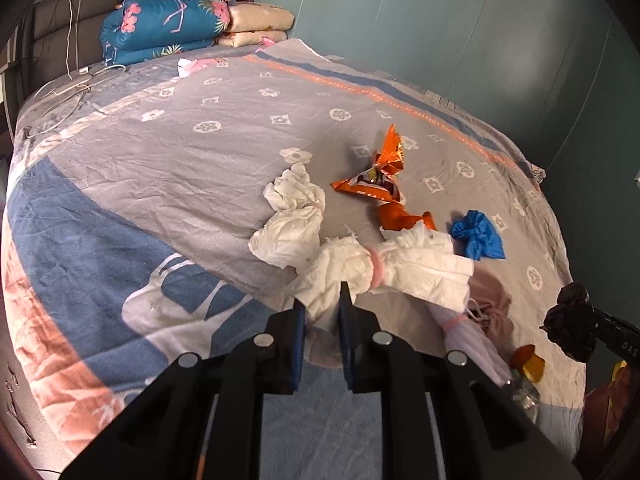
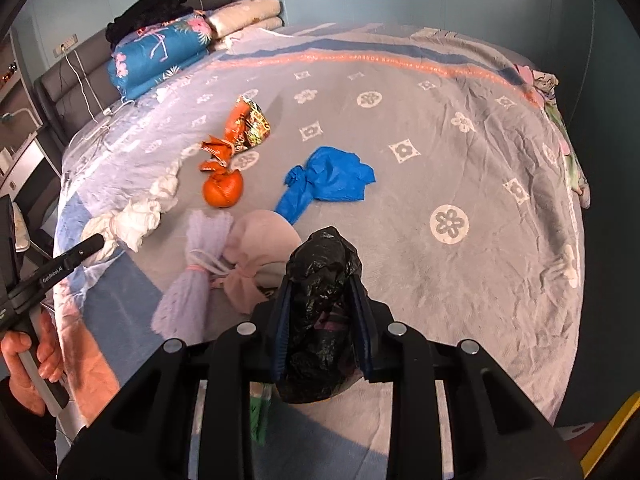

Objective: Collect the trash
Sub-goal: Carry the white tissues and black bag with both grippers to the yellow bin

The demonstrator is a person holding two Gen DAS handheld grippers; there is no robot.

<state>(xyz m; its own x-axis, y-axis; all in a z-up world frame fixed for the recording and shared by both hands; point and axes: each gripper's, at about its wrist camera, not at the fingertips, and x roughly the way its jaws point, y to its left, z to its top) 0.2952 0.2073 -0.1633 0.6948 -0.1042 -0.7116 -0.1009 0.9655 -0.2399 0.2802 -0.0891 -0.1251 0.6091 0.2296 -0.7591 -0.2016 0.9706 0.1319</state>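
Observation:
My left gripper (image 1: 322, 300) is shut on a white tissue bundle (image 1: 384, 268) tied with a pink band, held just above the bed. A second white tissue bundle (image 1: 292, 212) lies behind it. My right gripper (image 2: 323, 284) is shut on a crumpled black plastic bag (image 2: 320, 304), which also shows in the left wrist view (image 1: 570, 326). On the bedspread lie orange snack wrappers (image 2: 236, 140), a blue plastic bag (image 2: 326, 182), a pink cloth pouch (image 2: 260, 248) and a pale lilac tied bundle (image 2: 192, 276).
The bed (image 2: 440, 140) has a grey flowered cover. Folded quilts (image 1: 168, 28) and a black garment (image 2: 152, 8) sit at the headboard, with white cables (image 1: 64, 92) near them. An orange and yellow scrap (image 1: 528, 362) lies by the bed edge.

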